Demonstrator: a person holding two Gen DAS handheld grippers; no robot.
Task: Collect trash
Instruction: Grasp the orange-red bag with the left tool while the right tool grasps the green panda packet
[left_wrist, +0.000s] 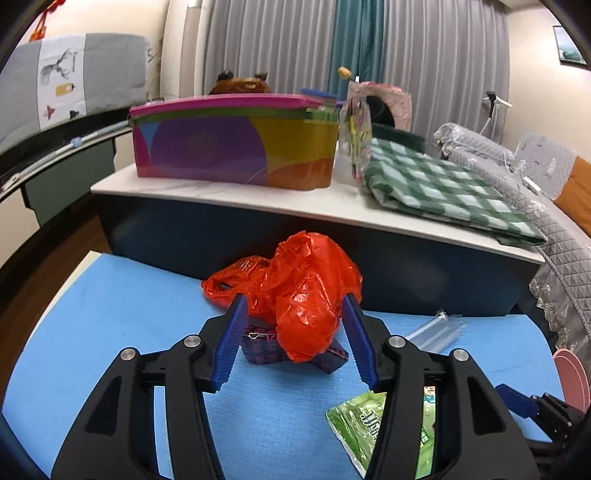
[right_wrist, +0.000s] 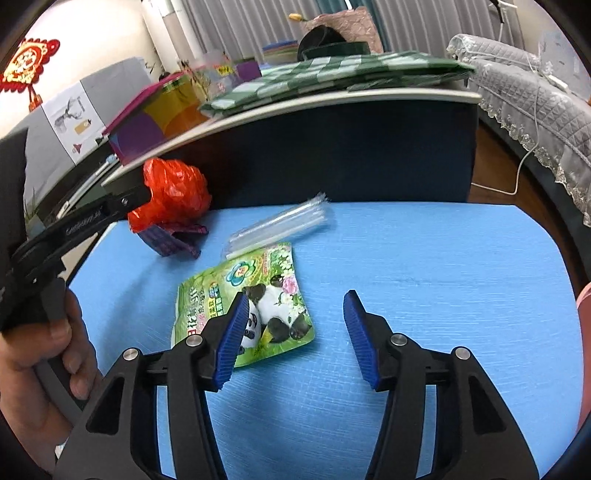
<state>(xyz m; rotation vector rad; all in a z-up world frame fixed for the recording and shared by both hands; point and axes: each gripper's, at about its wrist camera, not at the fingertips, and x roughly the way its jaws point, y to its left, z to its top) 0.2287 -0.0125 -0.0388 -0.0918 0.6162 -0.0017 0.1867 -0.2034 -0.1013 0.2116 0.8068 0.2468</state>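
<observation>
Left gripper (left_wrist: 293, 341): black moulded frame, two arms with triangular cut-outs, four round silver pivot screws, two blue ribbed fingers (left_wrist: 231, 341). White lettering, unreadable, along its side in the right wrist view. Right gripper (right_wrist: 293, 339): identical build, blue ribbed fingers (right_wrist: 360, 339). Hand (right_wrist: 33, 369): bare, wrapped around a black grip.

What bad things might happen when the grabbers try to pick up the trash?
The red plastic bag drapes over the purple wrapper, so the open left gripper might snag both, or drag the wrapper away. The green panda packet lies flat on the blue mat; the open right gripper may slide off it.
</observation>
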